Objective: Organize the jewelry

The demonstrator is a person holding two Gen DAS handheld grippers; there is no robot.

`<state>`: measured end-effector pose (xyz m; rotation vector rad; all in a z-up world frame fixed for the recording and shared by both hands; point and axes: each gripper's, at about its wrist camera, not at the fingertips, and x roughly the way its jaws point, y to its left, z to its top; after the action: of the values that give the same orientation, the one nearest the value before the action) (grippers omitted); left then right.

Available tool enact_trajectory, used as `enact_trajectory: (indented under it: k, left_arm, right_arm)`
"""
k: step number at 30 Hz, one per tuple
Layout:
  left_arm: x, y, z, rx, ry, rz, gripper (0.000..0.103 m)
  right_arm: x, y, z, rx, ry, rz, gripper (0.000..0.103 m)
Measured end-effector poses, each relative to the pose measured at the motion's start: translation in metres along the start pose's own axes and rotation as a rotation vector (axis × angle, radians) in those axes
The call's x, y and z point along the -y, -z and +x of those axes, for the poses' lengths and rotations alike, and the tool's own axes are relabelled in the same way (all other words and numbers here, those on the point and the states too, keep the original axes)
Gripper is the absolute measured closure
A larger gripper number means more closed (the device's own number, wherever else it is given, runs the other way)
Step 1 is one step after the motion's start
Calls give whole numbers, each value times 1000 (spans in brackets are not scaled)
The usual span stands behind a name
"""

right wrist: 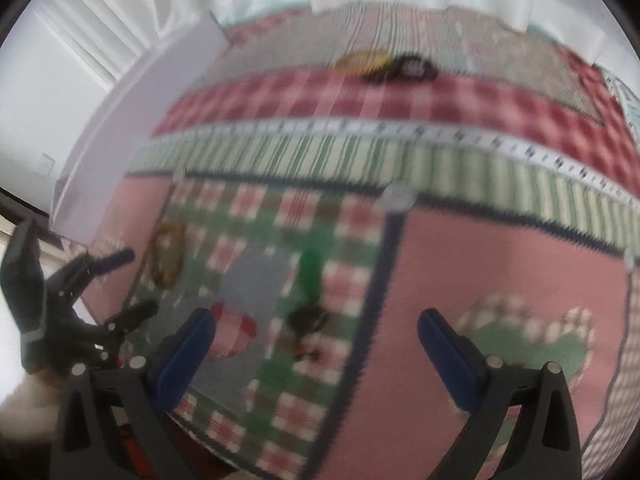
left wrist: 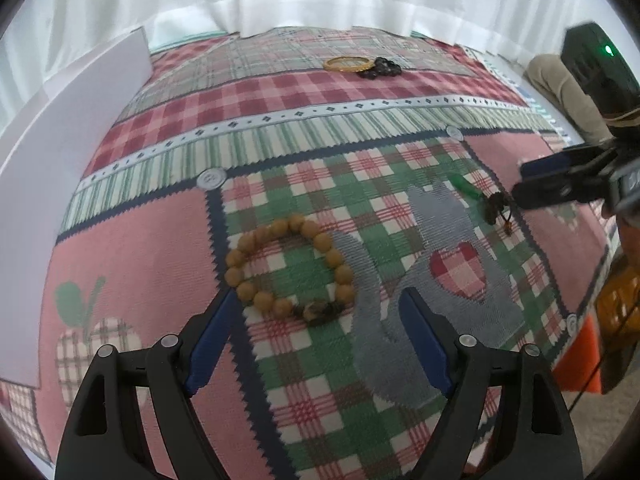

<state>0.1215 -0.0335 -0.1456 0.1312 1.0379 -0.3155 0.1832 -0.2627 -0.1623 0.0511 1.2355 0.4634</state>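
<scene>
**Left jaws wide over bead bracelet, nothing held**

Blue pads of the left hand-held gripper sit closest to the lens, spread wide, empty. Wooden bead bracelet lies flat on the patchwork cloth just ahead of the tips, slightly toward the left finger. Its near arc, the part with the dark beads, falls between the two pads; the left pad's tip is right by the bead ring. No contact I can confirm. As I read it, the next move is a short drop straight ahead and close across the near arc.

Right hand-held gripper is also open and empty; its view is blurred. The green pendant on its dark cord lies just ahead, between the tips and nearer the left finger, long axis running away from the gripper.

Left is clearly nearer the bracelet, right nearer the pendant. Yellow bangle and dark bead bracelet touch each other at the far side, well apart from both grippers.
</scene>
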Motion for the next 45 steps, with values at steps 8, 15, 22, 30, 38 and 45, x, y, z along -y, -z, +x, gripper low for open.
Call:
enact_trajectory:
  k: [8,15,22,30,38,45]
  left_arm:
    - [24,-7,17,-43,-31,91,92]
    - [-11,-26,0,-66,93,-86,94]
    - [-64,-50,-59,-6,188,-279,94]
    - [-124,-65,-145,83,157,-369,94]
    - [-195,-64,-232,194,67,-441,94]
    - [-265,-55,-260,235,-48,-519,94]
  right_arm:
    - [-18,8,25,-37,126,-26,89]
    - [-11,3,-23,37,47,4,90]
    - [-37,-11,-74,120,-9,-34,90]
    - [-94,-43,-94,172,-69,-118,90]
    - [-179,-86,-107,190,-144,-272,90]
    - [-270,-131,-102,211,-217,-415,90]
